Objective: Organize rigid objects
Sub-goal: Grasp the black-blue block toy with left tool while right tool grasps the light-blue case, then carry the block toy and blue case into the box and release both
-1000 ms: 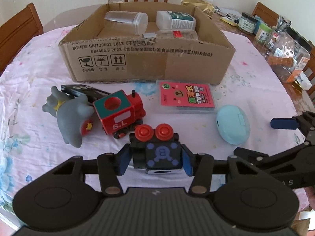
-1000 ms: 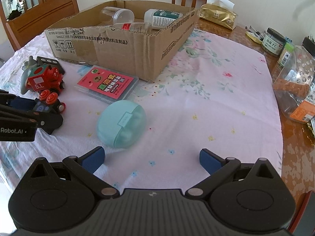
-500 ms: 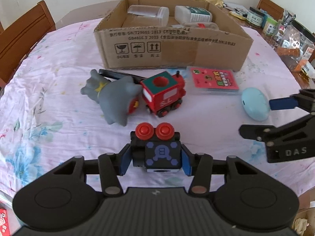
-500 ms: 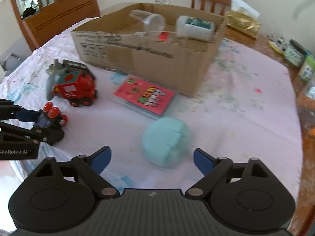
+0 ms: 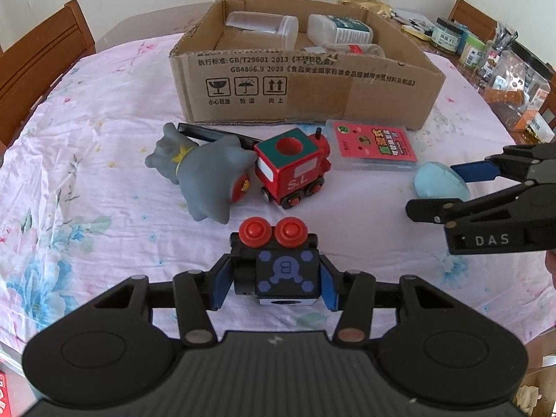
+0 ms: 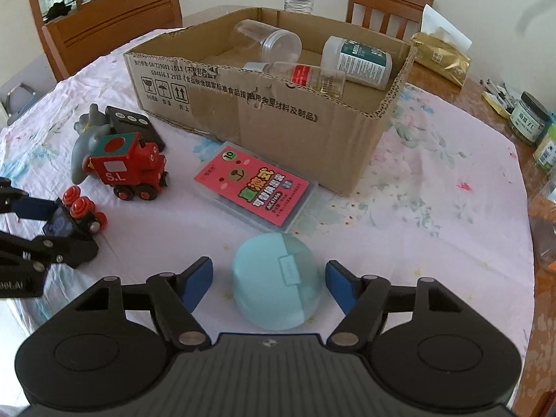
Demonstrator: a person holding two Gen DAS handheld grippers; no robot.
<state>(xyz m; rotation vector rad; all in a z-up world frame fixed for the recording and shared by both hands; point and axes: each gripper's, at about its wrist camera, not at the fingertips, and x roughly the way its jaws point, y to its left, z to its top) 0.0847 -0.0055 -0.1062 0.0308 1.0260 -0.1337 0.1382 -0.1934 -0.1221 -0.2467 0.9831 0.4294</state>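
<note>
The left gripper (image 5: pixel 274 283) clamps a black block toy (image 5: pixel 278 267) marked "B", while the right gripper (image 6: pixel 269 279), jaws just closing but untouching, straddles the smooth blue oval case (image 6: pixel 276 281) beside the "S.L" train (image 6: pixel 130 165).

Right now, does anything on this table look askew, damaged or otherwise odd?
Yes. The grey rubber toy lies toppled on its side against the red toy train. The cardboard box has a ragged, torn front rim, and the three containers inside lie on their sides. Nothing looks spilled.
</note>
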